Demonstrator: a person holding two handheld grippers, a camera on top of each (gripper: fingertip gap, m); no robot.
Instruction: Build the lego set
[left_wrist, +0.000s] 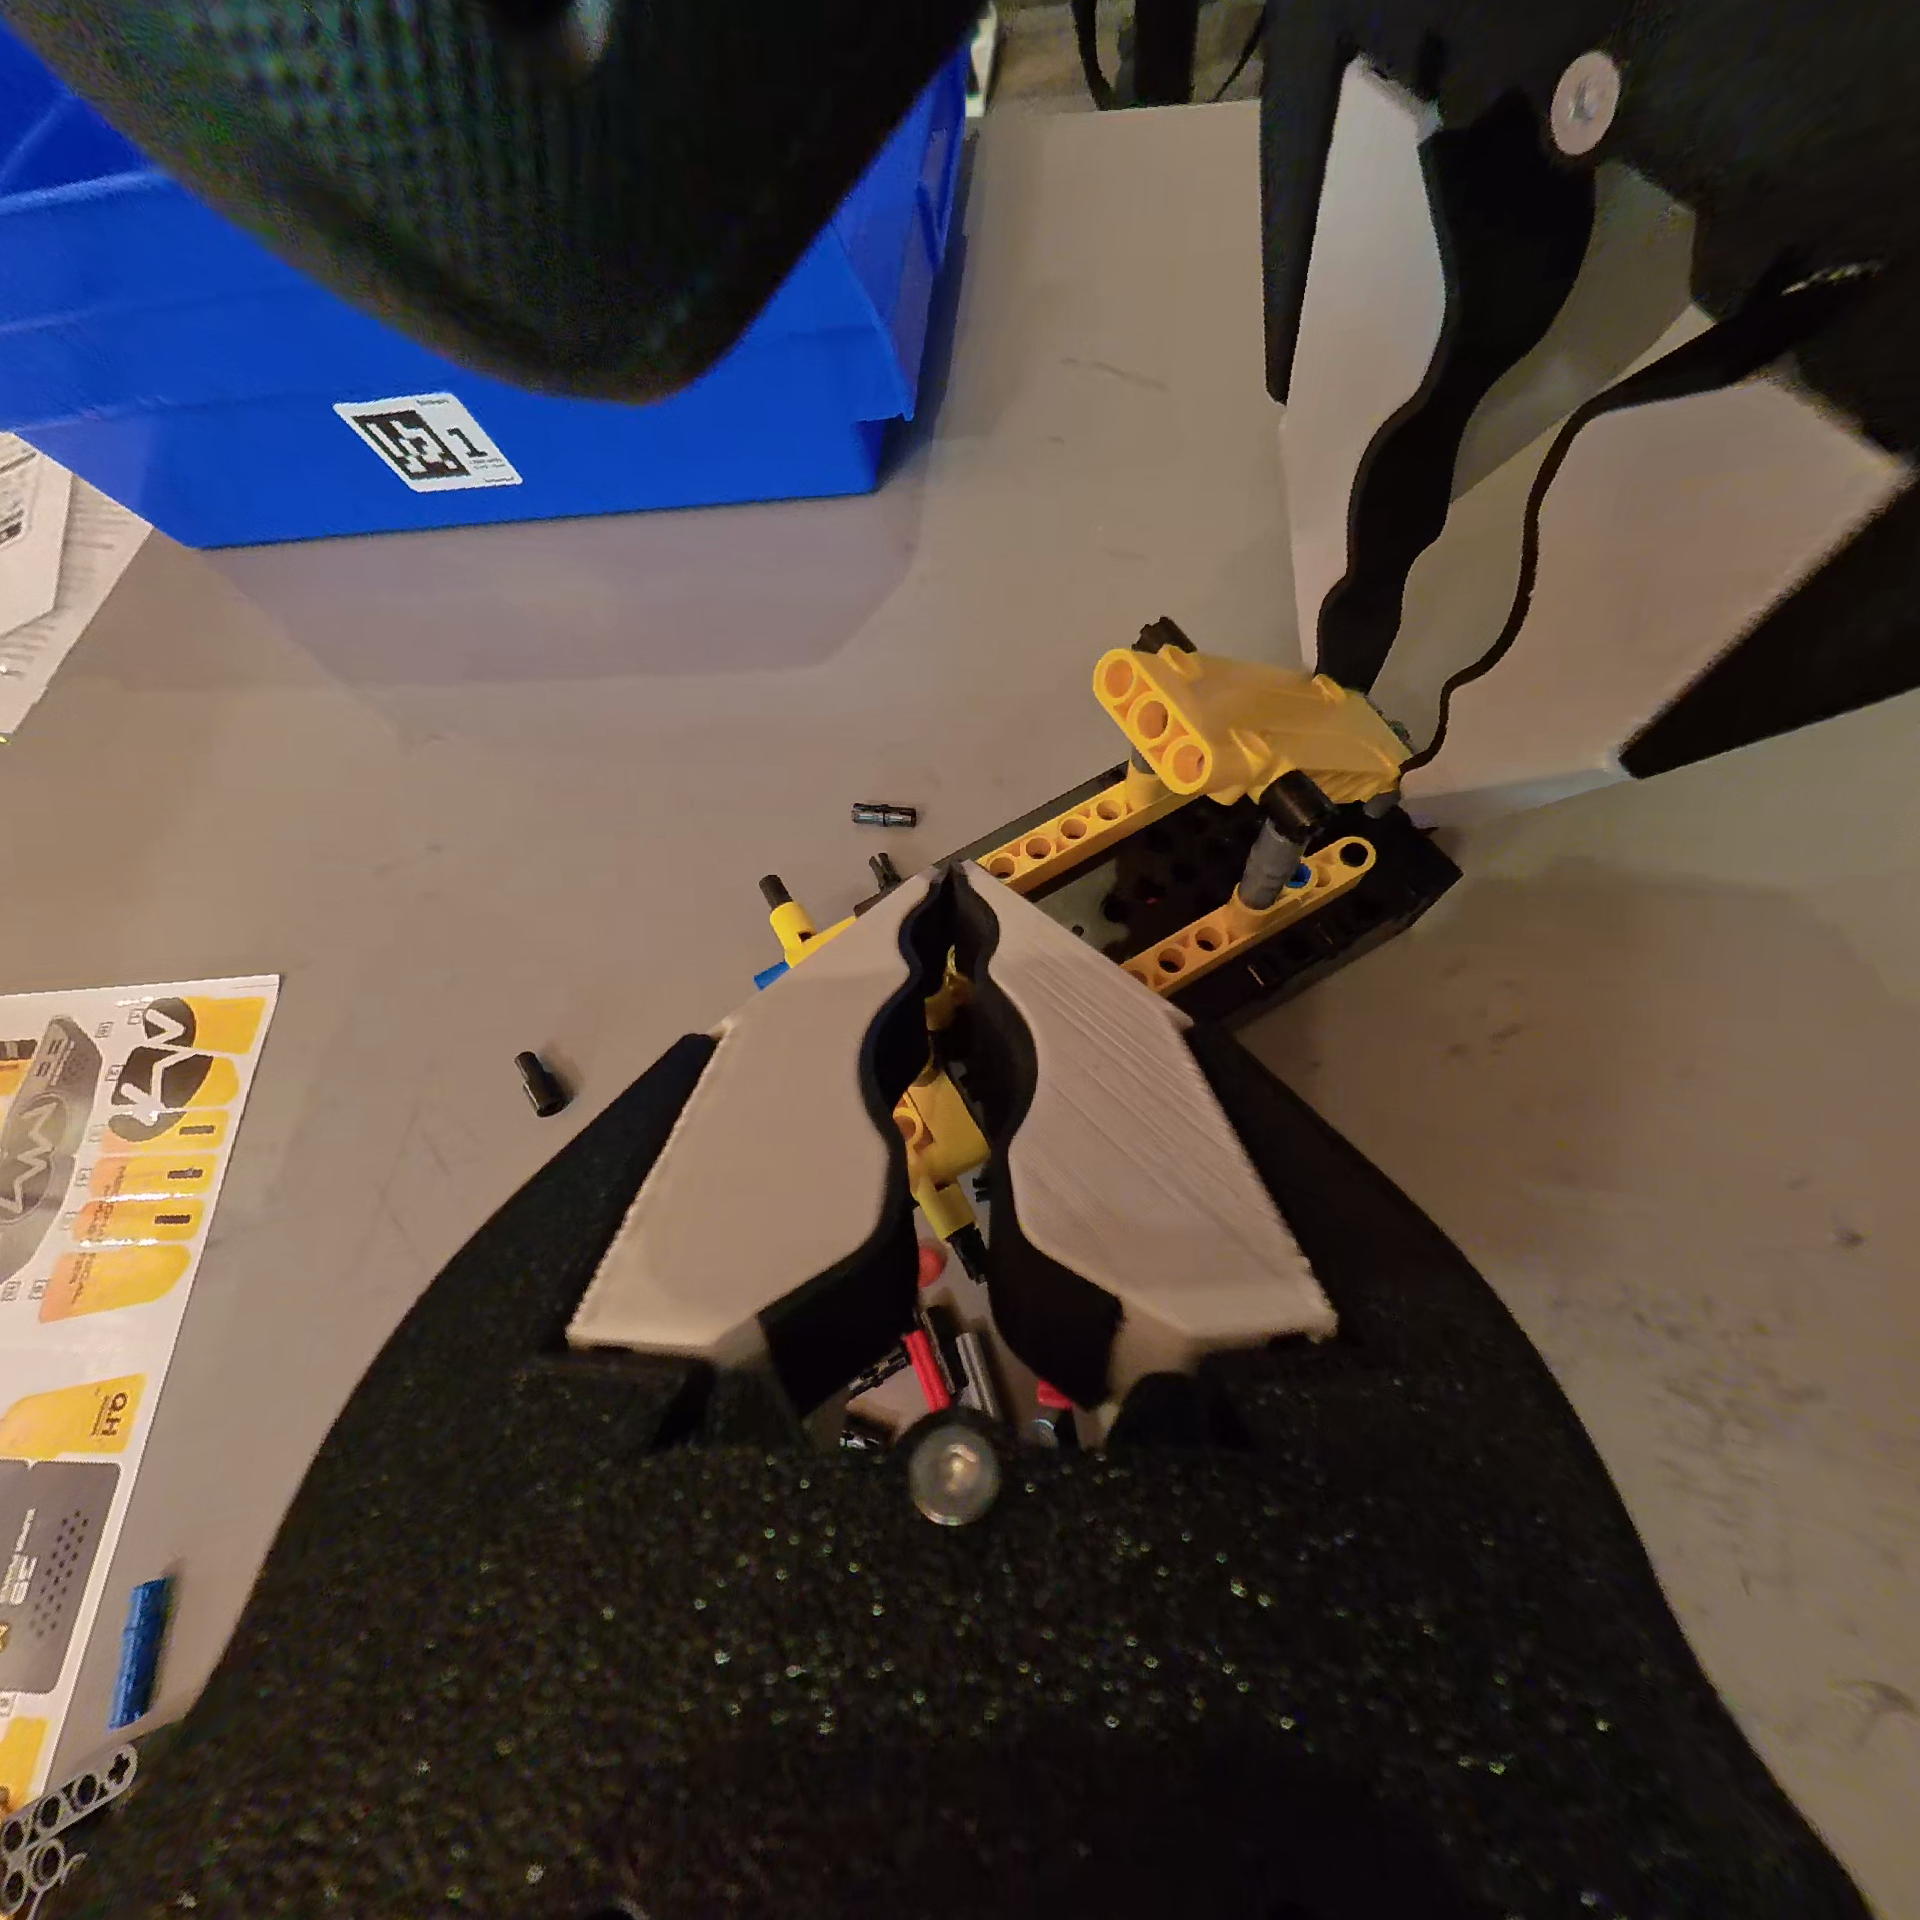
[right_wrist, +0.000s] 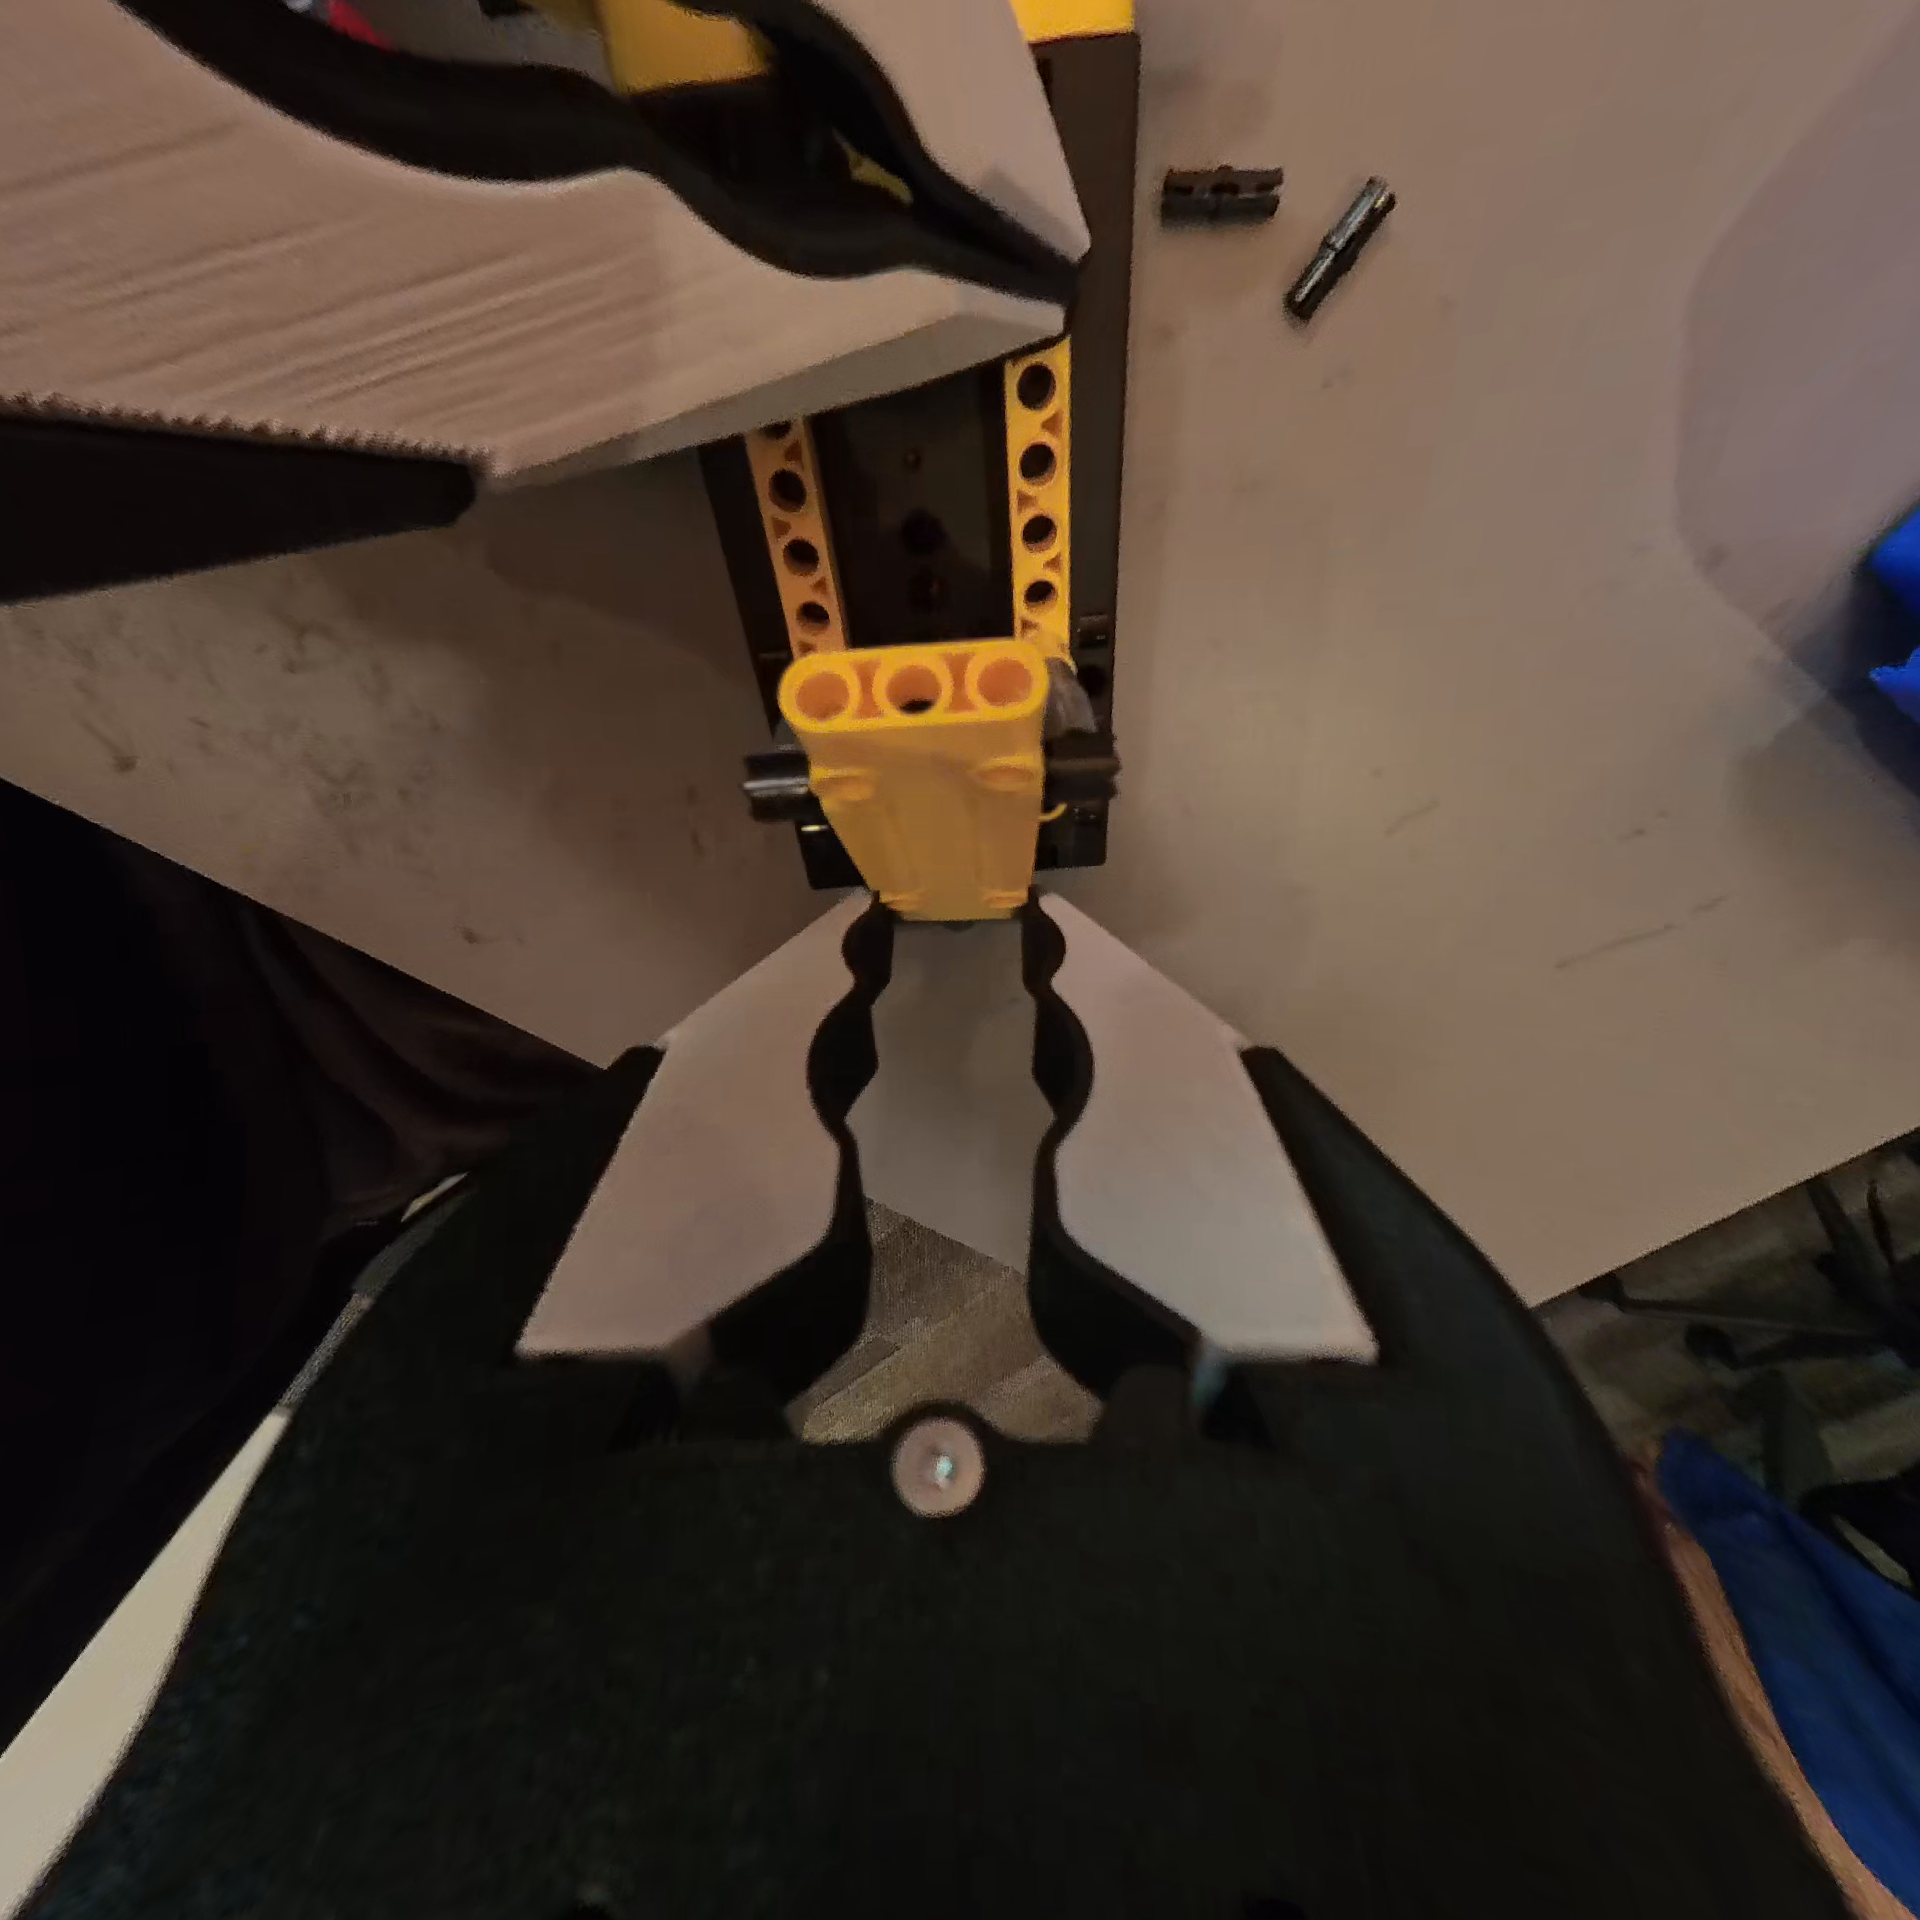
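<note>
A model of black frame and yellow holed beams (left_wrist: 1226, 935) lies on the grey table (left_wrist: 520, 790). My left gripper (left_wrist: 951, 888) is shut on the model's near yellow end (left_wrist: 935, 1101). My right gripper (left_wrist: 1382, 727) comes in from the upper right and is shut on a yellow three-hole block (left_wrist: 1236, 717) standing on grey pins at the model's far end. In the right wrist view my right gripper (right_wrist: 956, 909) grips that block (right_wrist: 925, 790) by its near end, above the beams (right_wrist: 1039, 499). The left gripper (right_wrist: 1065, 281) shows at the upper left.
A blue bin (left_wrist: 623, 447) stands at the back left. A sticker sheet (left_wrist: 125, 1195) lies at the left, with a blue pin (left_wrist: 140, 1652) and a grey beam (left_wrist: 62, 1808). Loose black pins (left_wrist: 883, 816) (right_wrist: 1221, 194) lie beside the model. The table edge (right_wrist: 1558, 1278) runs close behind my right gripper. One gripper's finger ends stand about 9 centimetres off the other's.
</note>
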